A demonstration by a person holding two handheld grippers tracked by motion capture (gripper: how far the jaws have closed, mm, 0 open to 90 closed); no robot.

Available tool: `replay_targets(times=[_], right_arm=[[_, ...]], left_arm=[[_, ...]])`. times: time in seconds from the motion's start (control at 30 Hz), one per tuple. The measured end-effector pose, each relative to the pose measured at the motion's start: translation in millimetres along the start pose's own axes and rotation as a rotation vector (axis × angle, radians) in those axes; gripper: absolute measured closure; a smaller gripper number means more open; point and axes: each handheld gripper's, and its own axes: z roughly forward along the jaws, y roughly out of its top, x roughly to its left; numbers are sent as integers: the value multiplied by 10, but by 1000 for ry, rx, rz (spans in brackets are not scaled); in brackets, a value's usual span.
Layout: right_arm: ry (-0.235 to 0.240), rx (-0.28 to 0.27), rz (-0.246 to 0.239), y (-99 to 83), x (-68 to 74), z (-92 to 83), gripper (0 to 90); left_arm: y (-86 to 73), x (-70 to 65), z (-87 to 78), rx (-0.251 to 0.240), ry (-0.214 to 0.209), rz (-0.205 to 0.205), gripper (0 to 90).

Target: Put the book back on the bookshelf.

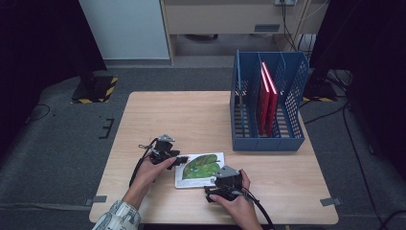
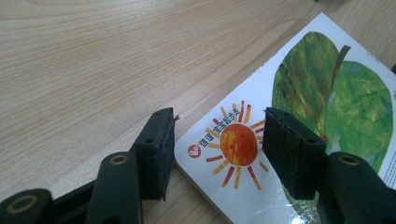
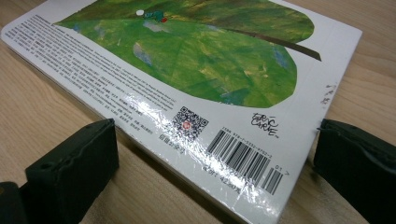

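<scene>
**Observer:** What's the surface like, and what are you working on?

**Operator:** I've got a pale wooden bench [image 1: 158, 115] with fine straight grain. Flat on it, near the person's edge, lies a thin glossy picture book with a white cover and a big green leaf [image 1: 200, 169]. The cover shines like laminate. In the left claw view I see a painted orange sun near one corner; in the right claw view, a barcode and a QR code along an edge. Further back on the right stands a blue perforated plastic file rack [image 1: 268, 103] with red books [image 1: 267, 98] upright in it.

**Observer:** And the claws?

**Operator:** My left claw [image 2: 217, 149] sits at the book's left end, its blocky black pads partly apart. One pad is over the sun corner, the other on bare wood beside the edge; I see no pinch on the book. My right claw [image 3: 210, 163] stands wide at the near right corner, a pad on either side, holding nothing.
</scene>
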Motion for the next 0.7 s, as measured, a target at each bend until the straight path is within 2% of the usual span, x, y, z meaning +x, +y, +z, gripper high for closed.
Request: replay_targets(times=[0.07,0.13,0.17,0.3,0.33,0.47,0.5,0.57,0.6,0.7], right_arm=[[6,8,11,-7,-13,-6,12],[23,12,25,-20,-31,-17,26],[24,11,27,-24,-33,-22,26],[21,14,20,-28,-15,-23,15],[21,15,21,-27,-11,-23,12],[7,16,27,-25,24,-18,2],[6,19,36,-22,32,-19,2],[1,18,37,-19,35,-16,2],[-1,18,37,-18,38,-15,2],[-3,12,23,-20,41,-15,1]], left_arm=[[-2,18,-7,-5,-1,-11,439],[-13,38,-19,9,25,-14,426],[-14,45,-24,13,13,-24,434],[-19,14,-31,32,0,-3,449],[-18,1,-30,34,7,-5,452],[-9,1,-37,36,9,-24,467],[-2,-4,-36,26,12,-39,470],[13,-6,-44,24,19,-37,470],[21,-17,-39,16,4,-49,474],[40,-52,-27,21,26,-28,477]])
